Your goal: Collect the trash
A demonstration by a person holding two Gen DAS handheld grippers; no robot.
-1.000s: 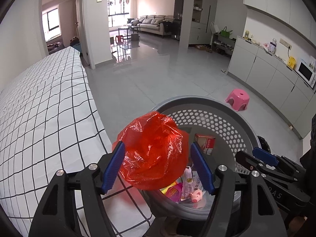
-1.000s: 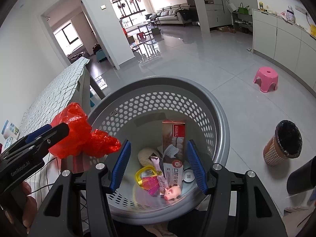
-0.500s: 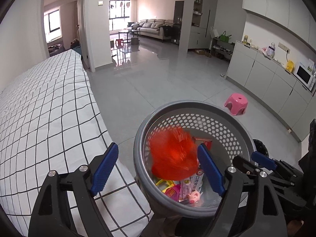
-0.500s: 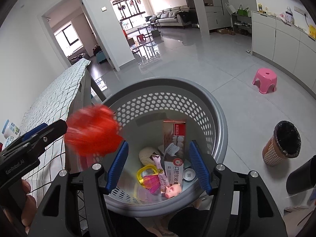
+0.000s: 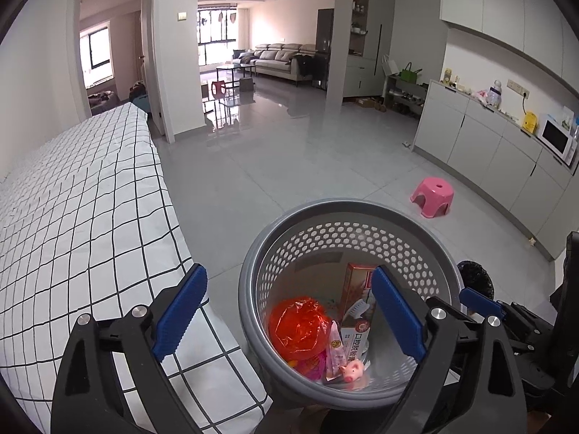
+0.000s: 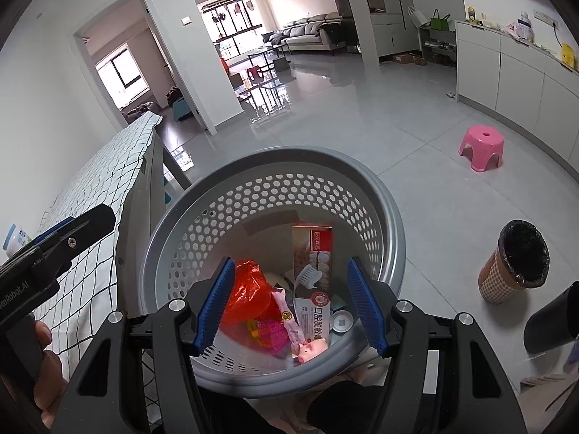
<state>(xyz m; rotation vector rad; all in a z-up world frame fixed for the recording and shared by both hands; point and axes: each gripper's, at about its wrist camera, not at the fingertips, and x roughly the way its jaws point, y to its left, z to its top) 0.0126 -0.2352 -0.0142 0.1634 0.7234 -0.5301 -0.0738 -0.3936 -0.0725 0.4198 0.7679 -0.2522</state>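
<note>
left hand-held gripper (image 5: pixel 286 314) was opening wide, nothing in it | right hand-held gripper (image 6: pixel 293 307) sat half open, empty too | crumpled red plastic bag (image 5: pixel 298 327) lay inside the grey perforated plastic basket (image 5: pixel 347 209), next to a toothpaste box (image 6: pixel 313 271)

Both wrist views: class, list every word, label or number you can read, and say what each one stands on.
"口腔脱敏膏" on the toothpaste box in the grey basket.
"enRobot.AI", cut off at the picture's edge, on the body of the left claw.
Small print on the pink sachet, the round lid and the white bottle on the table: too small to read.
</note>
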